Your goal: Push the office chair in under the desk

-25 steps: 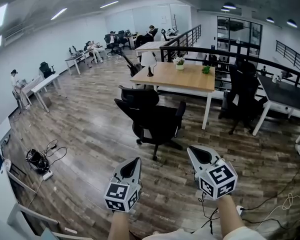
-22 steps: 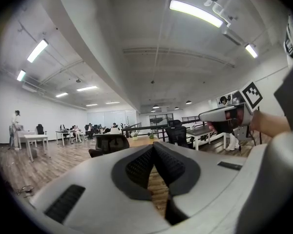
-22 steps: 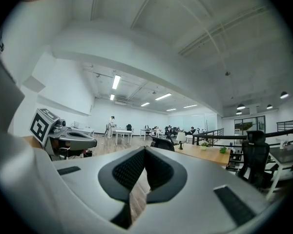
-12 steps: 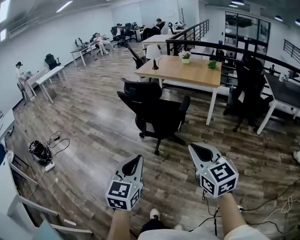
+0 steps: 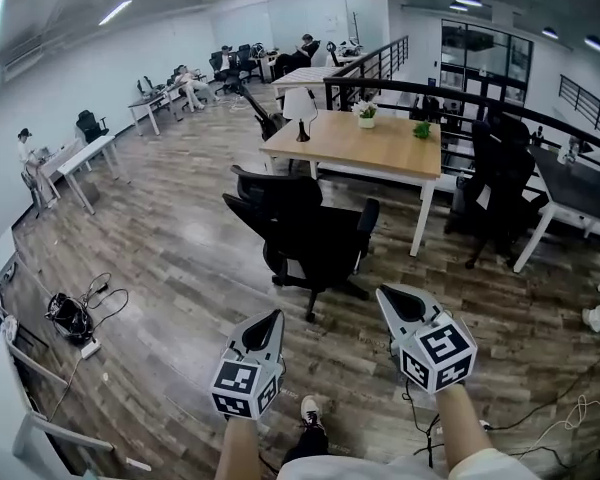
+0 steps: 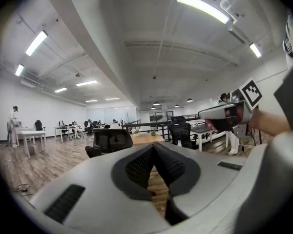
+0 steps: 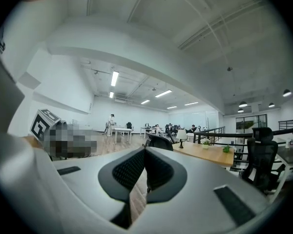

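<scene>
Beside desk (image 5: 380,150), office chair (image 5: 315,238) (untouched)

Black office chair (image 5: 305,238) upright on wood floor, pulled out from wooden-topped, white-legged bench (image 5: 365,146), backrest facing away from it.

open-plan office: rows of desks (image 5: 355,146) and office chairs (image 5: 305,238).
</scene>
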{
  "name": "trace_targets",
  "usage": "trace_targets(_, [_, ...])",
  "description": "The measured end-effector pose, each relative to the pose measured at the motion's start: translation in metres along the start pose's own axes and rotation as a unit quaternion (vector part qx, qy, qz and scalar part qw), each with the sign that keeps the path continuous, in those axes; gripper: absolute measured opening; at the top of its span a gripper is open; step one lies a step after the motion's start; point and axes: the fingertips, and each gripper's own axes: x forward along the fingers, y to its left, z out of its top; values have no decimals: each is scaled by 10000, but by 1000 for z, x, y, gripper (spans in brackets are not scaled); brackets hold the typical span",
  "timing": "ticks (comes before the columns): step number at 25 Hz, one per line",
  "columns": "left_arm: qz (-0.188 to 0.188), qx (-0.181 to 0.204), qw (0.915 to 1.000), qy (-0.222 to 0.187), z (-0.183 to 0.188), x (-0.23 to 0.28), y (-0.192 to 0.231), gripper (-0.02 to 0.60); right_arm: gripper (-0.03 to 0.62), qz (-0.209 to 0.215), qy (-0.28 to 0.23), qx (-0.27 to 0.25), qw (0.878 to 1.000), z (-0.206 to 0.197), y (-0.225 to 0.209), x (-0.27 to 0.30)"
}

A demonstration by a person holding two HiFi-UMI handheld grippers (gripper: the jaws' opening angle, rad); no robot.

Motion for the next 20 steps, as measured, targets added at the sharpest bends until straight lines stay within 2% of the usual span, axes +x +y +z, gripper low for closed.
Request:
trace_targets(7, [183,175,9997,-64,8,69,68,23,9,55,-148,-4,9999,16,-29,84])
trace_targets(20, [190,-101,9998,-46,2,134,150,5,9,-109,220,-68,9997,10,-57,186])
